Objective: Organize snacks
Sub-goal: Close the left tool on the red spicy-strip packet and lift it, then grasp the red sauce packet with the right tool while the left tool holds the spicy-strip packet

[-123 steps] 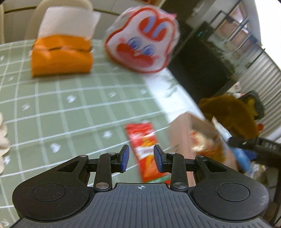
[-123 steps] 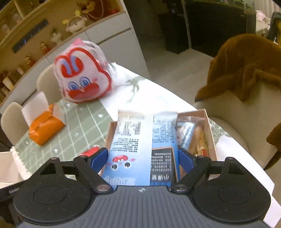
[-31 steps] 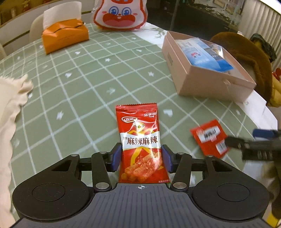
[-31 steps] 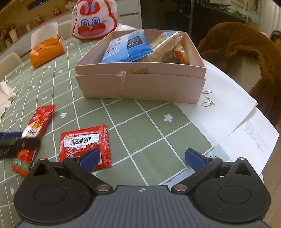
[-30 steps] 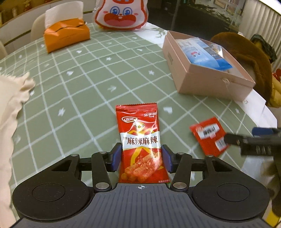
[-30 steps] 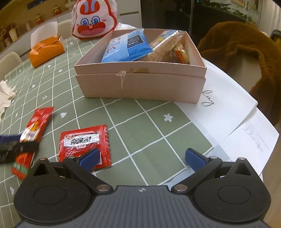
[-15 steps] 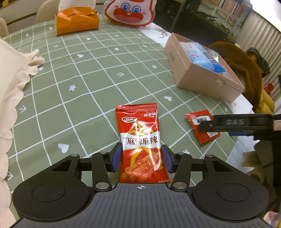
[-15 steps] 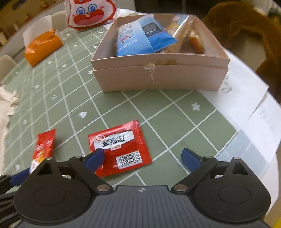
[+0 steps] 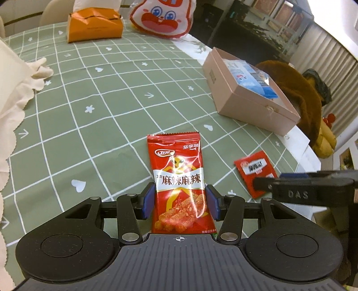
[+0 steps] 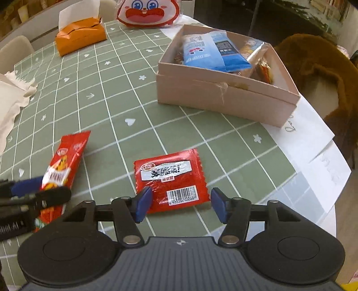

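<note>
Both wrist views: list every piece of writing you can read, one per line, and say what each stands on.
"麻辣麻辣": long red snack packet.
"乐享装": the same packet's top corner.
"DAS": side of the right tongs.
"6 935284 400687", roughly, under the barcode: small square red packet.
White label on that packet: too blurred to read.
Blue packet in the pink box: print too small.

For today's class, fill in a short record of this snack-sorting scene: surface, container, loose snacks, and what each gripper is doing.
surface: green checked tablecloth
container: open pink box, holding a blue packet and other snacks
left gripper: shut on the tall red snack packet
right gripper: jaws have just been closing around the flat red sachet, pads not yet pressing it
other items: orange tissue box, rabbit-face bag
</note>
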{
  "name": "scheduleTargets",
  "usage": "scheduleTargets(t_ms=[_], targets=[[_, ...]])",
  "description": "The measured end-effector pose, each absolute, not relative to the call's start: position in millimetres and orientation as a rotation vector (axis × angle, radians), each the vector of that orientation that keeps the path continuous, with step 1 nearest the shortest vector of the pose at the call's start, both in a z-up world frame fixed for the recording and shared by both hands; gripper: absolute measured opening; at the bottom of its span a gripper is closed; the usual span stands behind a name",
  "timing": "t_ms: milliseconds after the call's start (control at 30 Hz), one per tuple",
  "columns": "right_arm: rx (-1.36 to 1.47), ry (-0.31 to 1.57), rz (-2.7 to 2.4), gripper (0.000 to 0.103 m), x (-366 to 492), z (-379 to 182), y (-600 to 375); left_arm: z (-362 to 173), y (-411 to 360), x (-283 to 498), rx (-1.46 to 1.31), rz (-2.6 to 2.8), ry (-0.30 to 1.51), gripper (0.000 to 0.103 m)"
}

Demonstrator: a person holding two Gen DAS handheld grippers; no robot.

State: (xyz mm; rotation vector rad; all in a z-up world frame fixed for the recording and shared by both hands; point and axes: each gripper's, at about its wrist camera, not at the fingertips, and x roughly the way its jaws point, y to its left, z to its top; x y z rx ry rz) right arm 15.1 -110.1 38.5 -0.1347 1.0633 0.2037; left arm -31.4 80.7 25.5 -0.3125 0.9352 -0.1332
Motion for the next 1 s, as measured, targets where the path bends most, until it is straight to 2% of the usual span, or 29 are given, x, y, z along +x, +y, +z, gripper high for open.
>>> scheduleTargets(t_ms=[133, 367, 800, 1000], targets=[[-0.112, 1.072, 0.18, 0.059, 7, 39, -122, 26, 77, -32, -0.28, -0.131, 0.933, 0.054], [-0.072, 1.094, 0.1, 0.082, -3, 29, -144, 26, 76, -32, -0.266, -0.14, 0.934, 0.054], [0.022, 1.075, 0.024, 0.086, -12, 24, -164, 27, 68, -8, -0.234, -0.159, 0.972, 0.054], [0.002, 1.144, 0.058, 0.088, -5, 25, -169, 27, 57, 0, -0.128, -0.203, 0.986, 0.055]])
